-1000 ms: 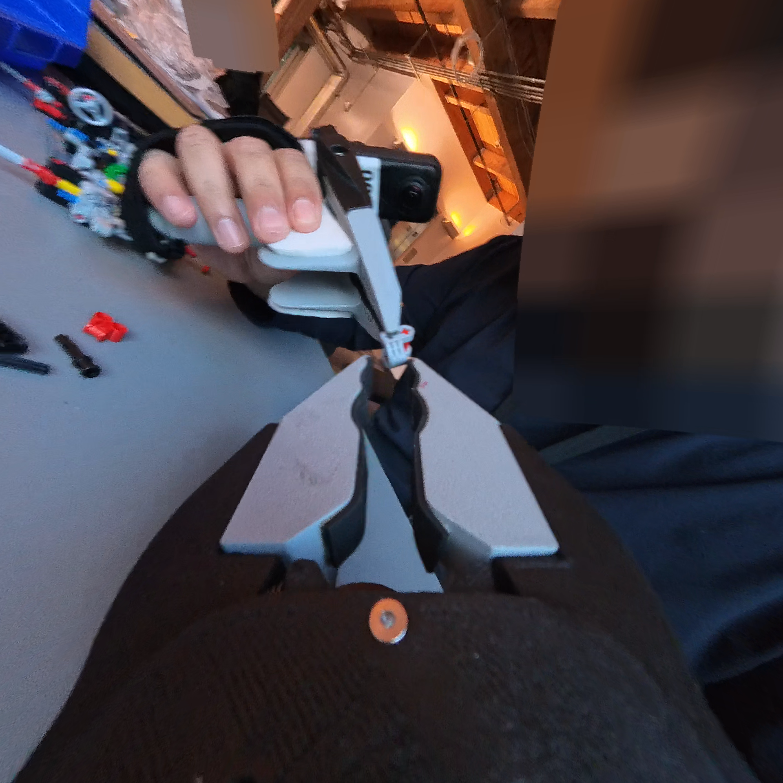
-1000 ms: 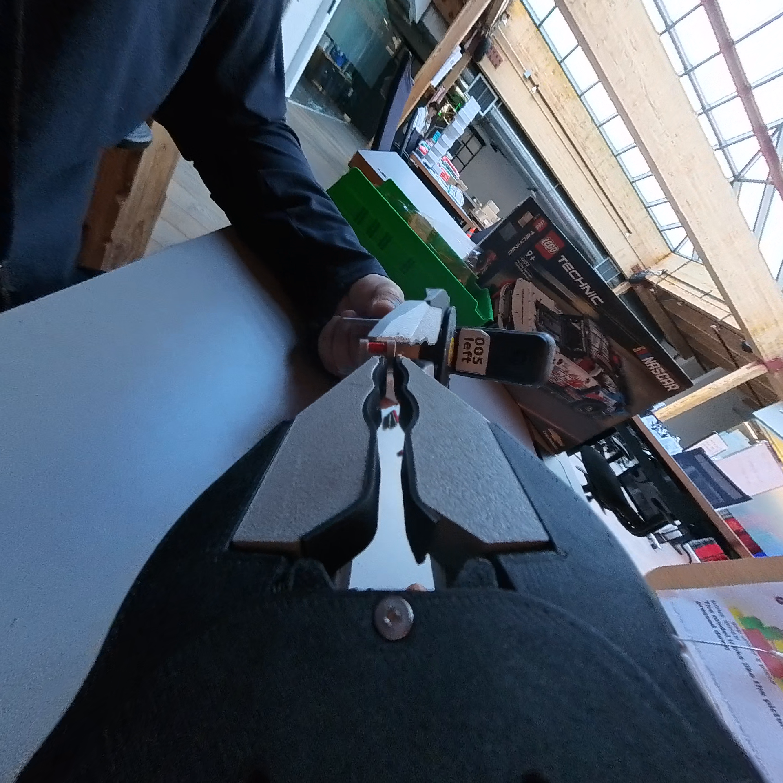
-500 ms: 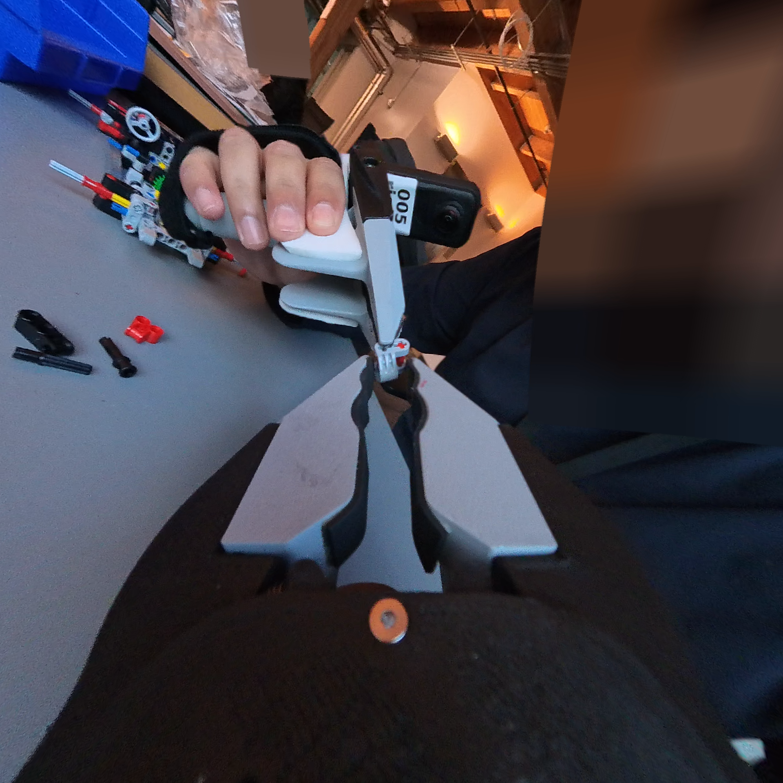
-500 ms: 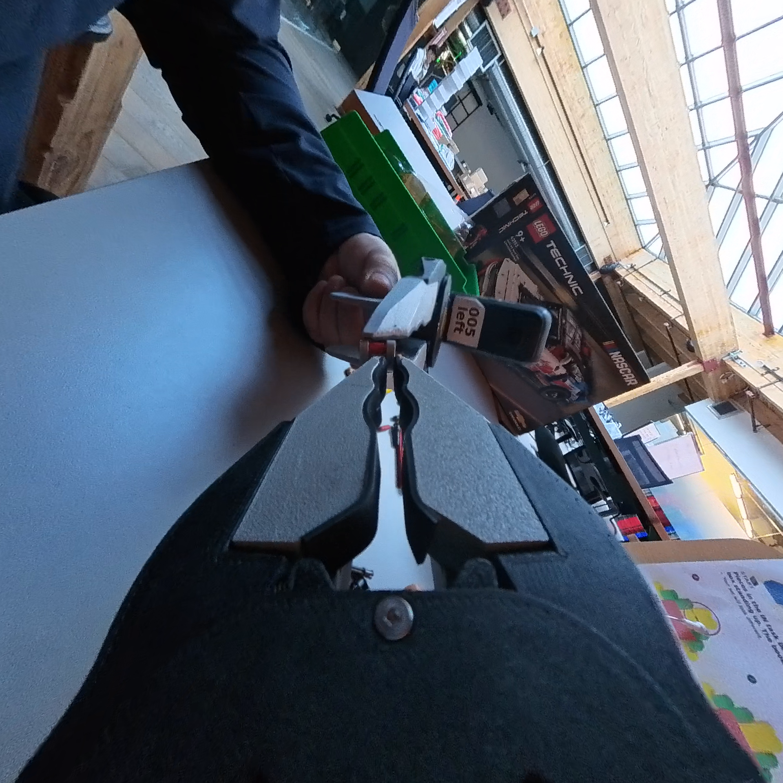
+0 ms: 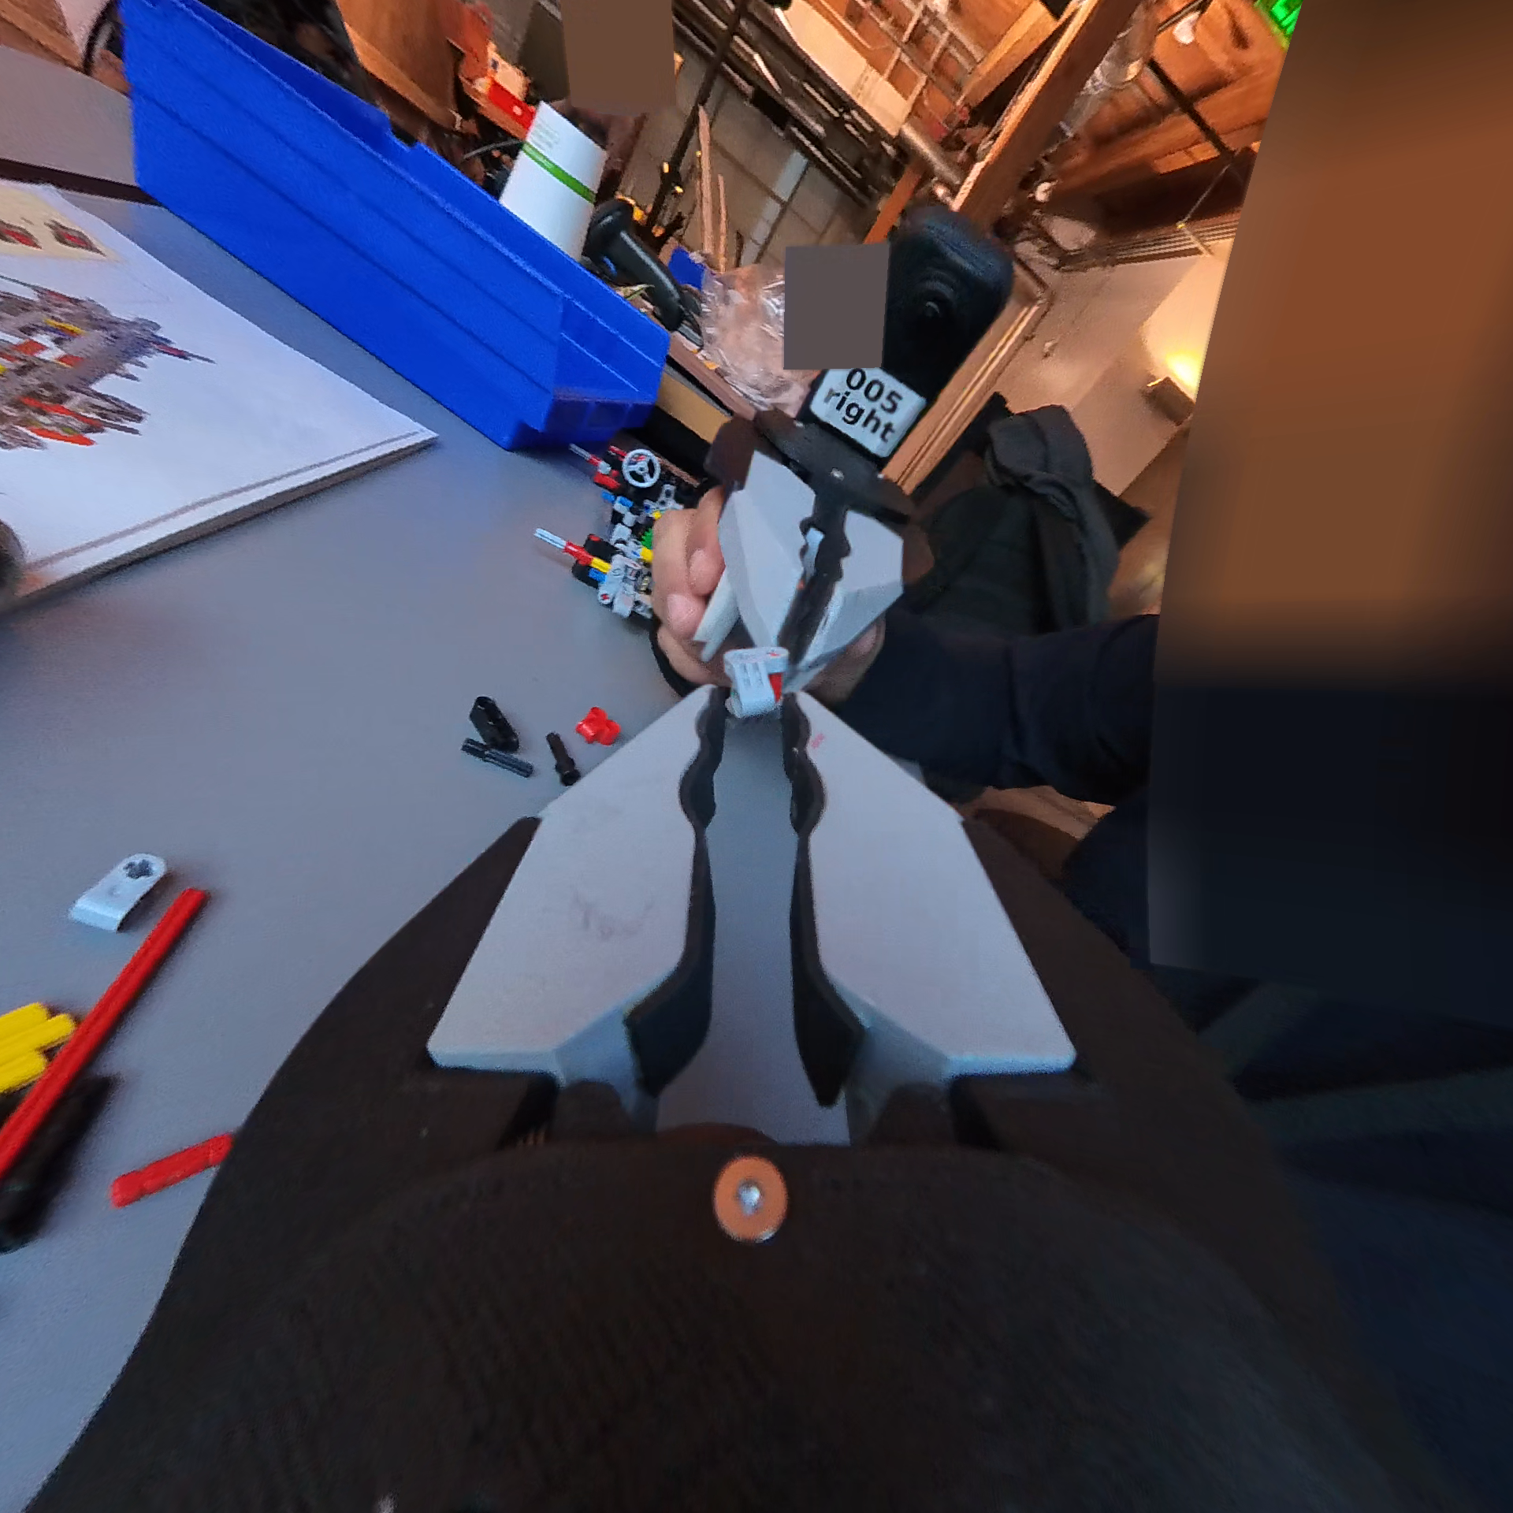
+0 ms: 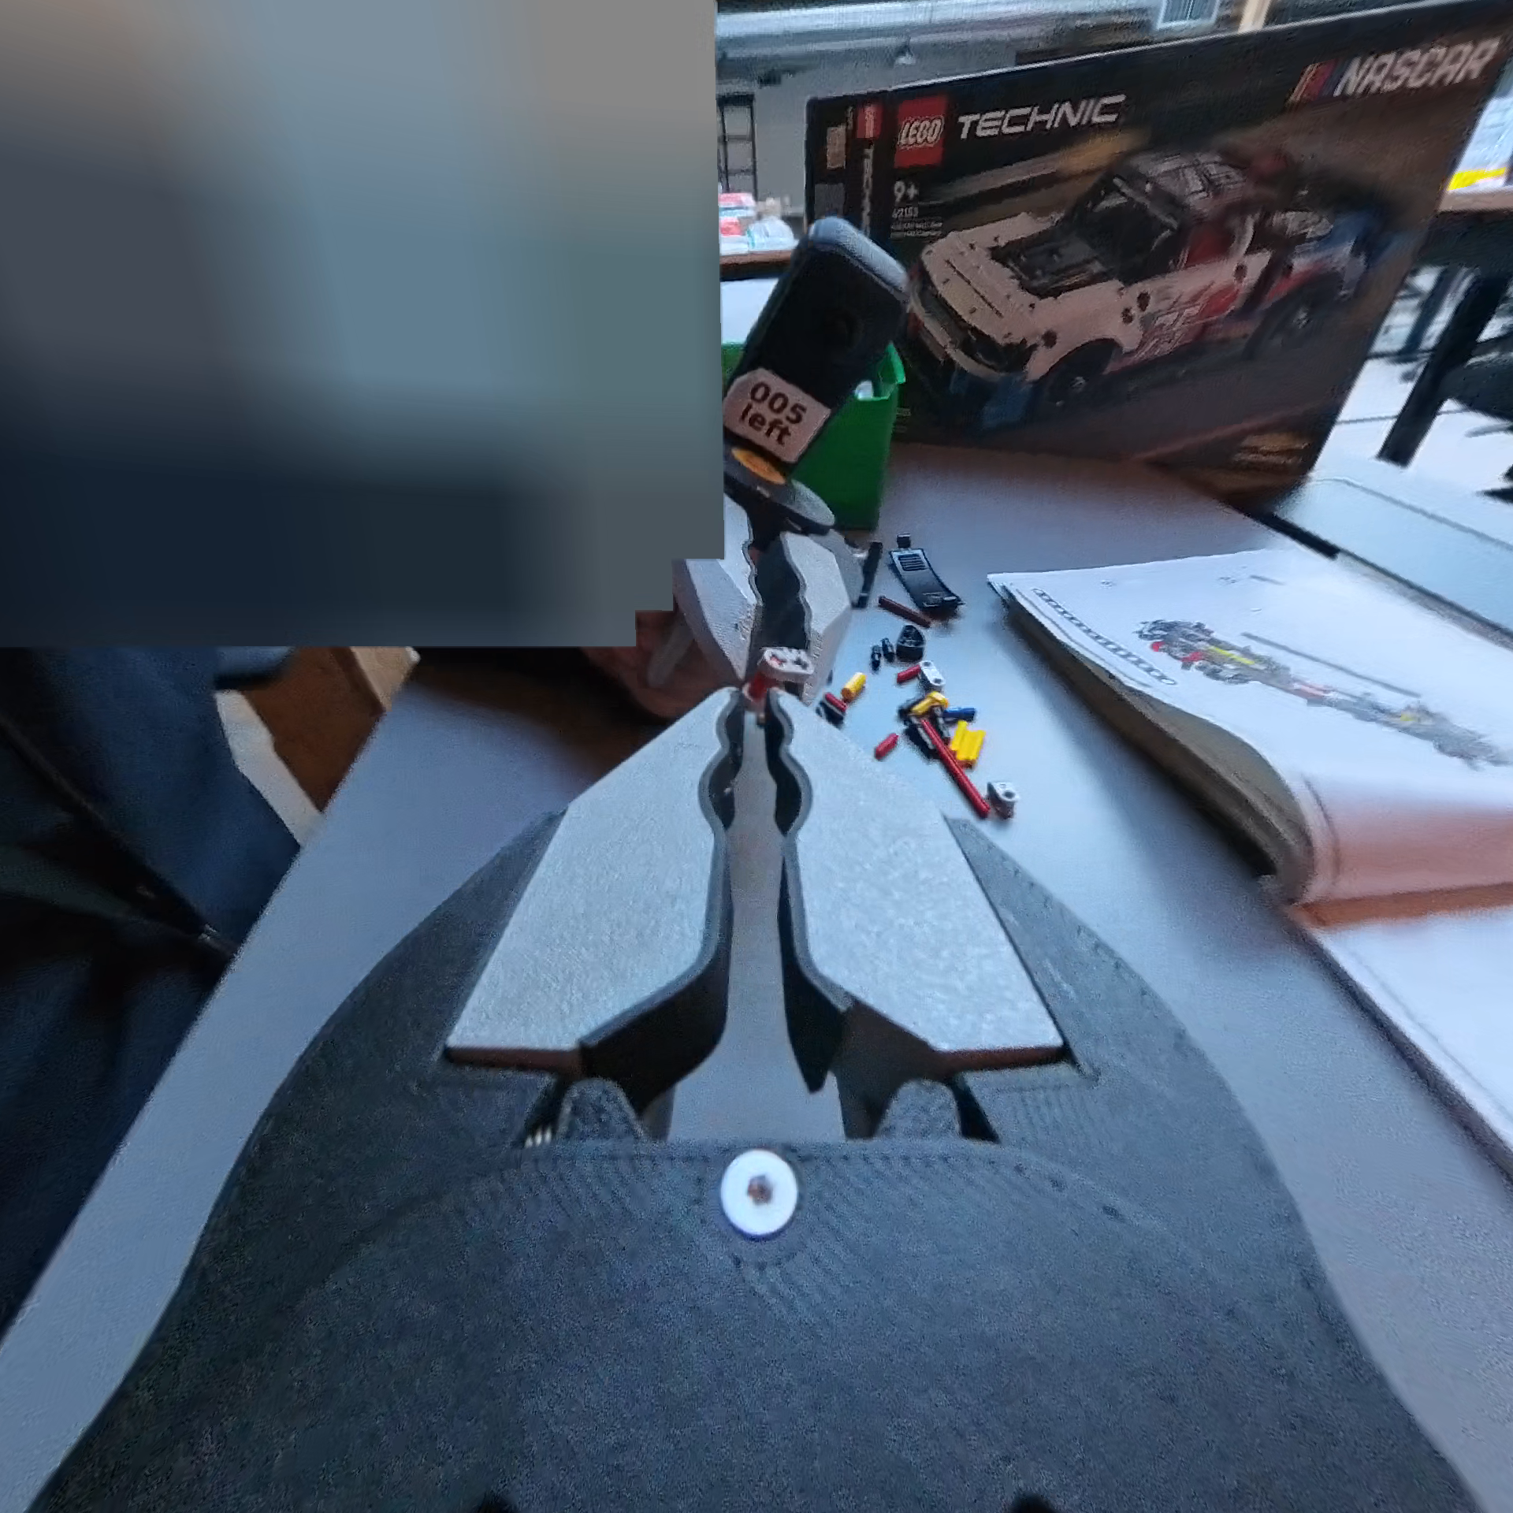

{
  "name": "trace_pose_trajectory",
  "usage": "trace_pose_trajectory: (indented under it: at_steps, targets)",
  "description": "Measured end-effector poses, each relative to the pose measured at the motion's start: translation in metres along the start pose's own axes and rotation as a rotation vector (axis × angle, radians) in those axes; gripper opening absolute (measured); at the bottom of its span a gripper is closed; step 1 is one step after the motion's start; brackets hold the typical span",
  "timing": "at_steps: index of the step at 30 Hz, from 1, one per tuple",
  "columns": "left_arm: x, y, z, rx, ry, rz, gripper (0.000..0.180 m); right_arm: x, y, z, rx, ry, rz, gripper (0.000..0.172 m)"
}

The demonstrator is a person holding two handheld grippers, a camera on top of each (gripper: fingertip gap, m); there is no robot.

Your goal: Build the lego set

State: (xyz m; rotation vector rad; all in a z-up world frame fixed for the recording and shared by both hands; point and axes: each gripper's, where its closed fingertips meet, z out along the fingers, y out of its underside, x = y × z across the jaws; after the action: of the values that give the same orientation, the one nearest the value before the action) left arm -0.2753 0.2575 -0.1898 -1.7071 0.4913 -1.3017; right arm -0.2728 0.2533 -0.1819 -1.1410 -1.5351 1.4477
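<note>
The left gripper (image 5: 749, 702) is closed on a grey connector (image 5: 755, 678), pads pressing its sides. Tip to tip with it, the right gripper (image 6: 757, 706) pinches a red pin (image 6: 757, 684) whose far end meets the connector, above the surface (image 5: 327, 655).
</note>
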Motion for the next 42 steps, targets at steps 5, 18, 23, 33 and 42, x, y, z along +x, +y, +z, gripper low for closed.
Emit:
trace_pose_trajectory:
  at_steps: [5, 18, 23, 33, 42]
  targets:
    - [-0.005, 0.0, 0.002, 0.005, -0.073, 0.105, 0.012, 0.012, 0.002, -0.004, 0.049, -0.012, 0.182, 0.0]
    - [-0.003, -0.001, 0.01, 0.004, -0.178, 0.305, 0.012, 0.004, 0.002, 0.005, 0.078, -0.091, 0.329, 0.001]
    - [-0.004, 0.006, 0.01, -0.045, -0.164, 0.271, 0.015, 0.005, 0.007, 0.006, 0.026, -0.05, 0.249, 0.0]
    - [-0.001, 0.007, 0.008, -0.056, -0.134, 0.283, 0.01, 0.0, 0.012, 0.005, -0.046, -0.023, 0.099, 0.0]
    - [-0.012, 0.026, 0.01, -0.208, -0.31, 0.473, 0.005, -0.004, 0.034, 0.006, -0.25, -0.046, -0.012, 0.0]
